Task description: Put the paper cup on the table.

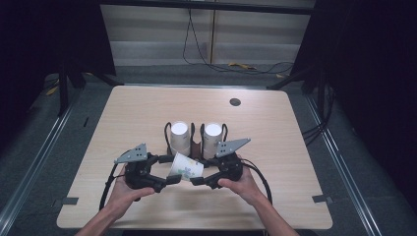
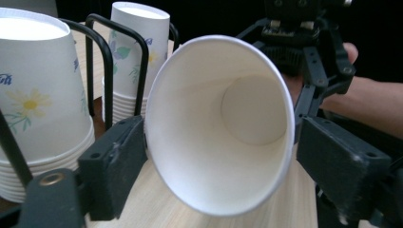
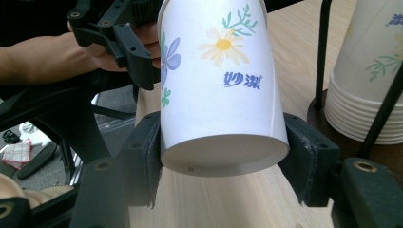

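Holding, left gripper [image 1: 173,179]: its black fingers [image 2: 111,164] are clamped on the rim end of a white flower-printed paper cup [image 1: 187,166], whose open mouth faces this gripper.
Cup position: it lies on its side, lifted just above the pale wooden worktop [image 1: 147,113], between the two grippers and just in front of the rack.
Right gripper [image 1: 196,181]: its fingers [image 3: 311,164] are clamped on the cup's base end.
Behind: a black wire cup rack [image 1: 195,140] holds two stacks of upturned paper cups [image 1: 180,137], well clear of either hand.
Step in hand: judged a two-handed hold or handover of one cup.
Next move: probably one gripper must let go before the other turns the cup upright; squeezing risks crushing the thin wall.
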The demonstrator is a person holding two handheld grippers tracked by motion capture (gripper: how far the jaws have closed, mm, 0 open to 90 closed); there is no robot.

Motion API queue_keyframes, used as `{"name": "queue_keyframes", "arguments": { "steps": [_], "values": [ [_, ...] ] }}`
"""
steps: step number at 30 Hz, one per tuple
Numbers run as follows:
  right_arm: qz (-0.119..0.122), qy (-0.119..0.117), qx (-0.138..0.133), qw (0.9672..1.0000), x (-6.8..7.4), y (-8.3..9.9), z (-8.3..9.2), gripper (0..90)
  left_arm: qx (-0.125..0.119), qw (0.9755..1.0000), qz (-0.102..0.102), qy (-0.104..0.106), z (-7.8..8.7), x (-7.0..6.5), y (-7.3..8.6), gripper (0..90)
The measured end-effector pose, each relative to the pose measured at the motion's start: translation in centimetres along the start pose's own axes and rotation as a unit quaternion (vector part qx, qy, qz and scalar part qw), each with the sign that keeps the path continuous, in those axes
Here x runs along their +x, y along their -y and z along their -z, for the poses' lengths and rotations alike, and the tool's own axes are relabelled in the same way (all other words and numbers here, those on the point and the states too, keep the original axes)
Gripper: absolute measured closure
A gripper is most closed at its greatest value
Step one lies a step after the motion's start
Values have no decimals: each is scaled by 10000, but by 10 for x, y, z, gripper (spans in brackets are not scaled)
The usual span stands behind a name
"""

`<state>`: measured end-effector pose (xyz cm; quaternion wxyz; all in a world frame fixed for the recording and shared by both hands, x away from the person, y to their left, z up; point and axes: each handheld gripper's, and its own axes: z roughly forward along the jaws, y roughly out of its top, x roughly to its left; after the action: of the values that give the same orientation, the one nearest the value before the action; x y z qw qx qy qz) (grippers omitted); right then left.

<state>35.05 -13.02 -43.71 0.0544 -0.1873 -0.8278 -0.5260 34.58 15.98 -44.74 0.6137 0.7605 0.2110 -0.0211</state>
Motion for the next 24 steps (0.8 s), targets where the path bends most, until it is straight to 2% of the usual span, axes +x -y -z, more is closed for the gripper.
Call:
{"name": "queue_keyframes", "arguments": {
  "steps": [6,11,15,24],
  "values": [
    [42,25,-54,10000,3,1,-2,378,-72,10000,66,-1,0,1,0,186],
    [92,67,-113,9999,5,2,-2,378,-110,9998,117,107,-4,1,1,183],
    [98,55,-106,9999,5,3,-2,378,-79,9999,75,77,-5,0,1,180],
    [149,-19,-72,9999,7,3,-4,378,-86,9993,200,312,-10,2,1,169]
  ]
}}
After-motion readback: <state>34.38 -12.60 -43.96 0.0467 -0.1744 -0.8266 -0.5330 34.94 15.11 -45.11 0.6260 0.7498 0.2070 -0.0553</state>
